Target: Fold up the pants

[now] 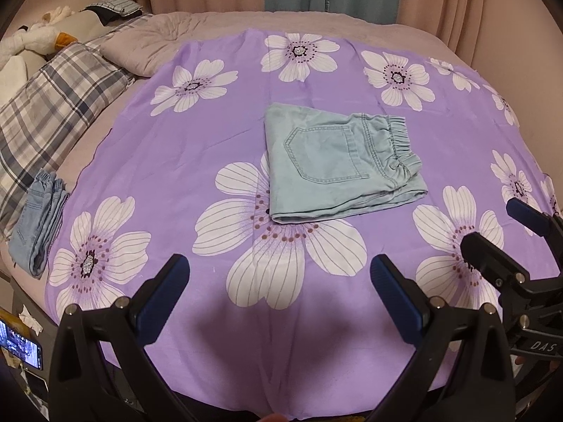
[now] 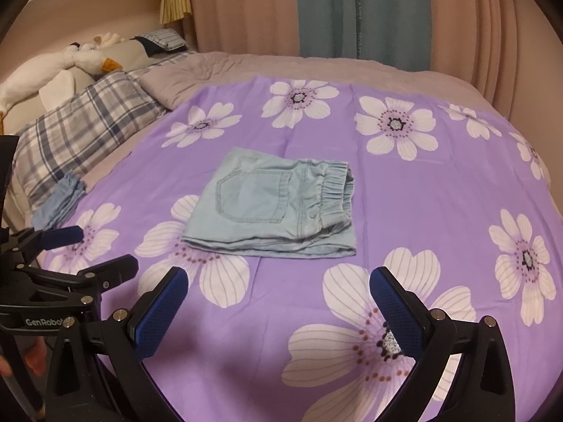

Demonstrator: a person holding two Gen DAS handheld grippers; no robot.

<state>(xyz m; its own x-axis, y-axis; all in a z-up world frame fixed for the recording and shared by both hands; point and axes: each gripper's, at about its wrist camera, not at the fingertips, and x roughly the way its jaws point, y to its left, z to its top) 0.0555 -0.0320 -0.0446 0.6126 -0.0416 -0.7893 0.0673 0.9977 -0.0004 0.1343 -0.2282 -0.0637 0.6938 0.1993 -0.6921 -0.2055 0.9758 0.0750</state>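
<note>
Purple flowered sheet [image 1: 197,161] spread over bed [image 1: 211,21], pink and teal curtains [image 2: 352,10] behind. Nearest: left gripper [image 1: 279,274] spread wide, empty, above sheet; right gripper [image 2: 278,285] likewise wide and empty. Seen from the other wrist, "GenRobot" readable on left gripper body, "DAS" on right. Phone [image 1: 21,348] lit at lower left edge. Farther on, pants [image 1: 337,161] folded into a compact light-blue rectangle mid-sheet, back pocket up, elastic waistband to the right, clear of both grippers. Second folded jeans [image 1: 38,225] at sheet's left edge beside plaid pillow [image 1: 52,116]. Beyond, plush goose [image 2: 52,70] by headboard. Curtain lettering "HOME" partly legible.
</note>
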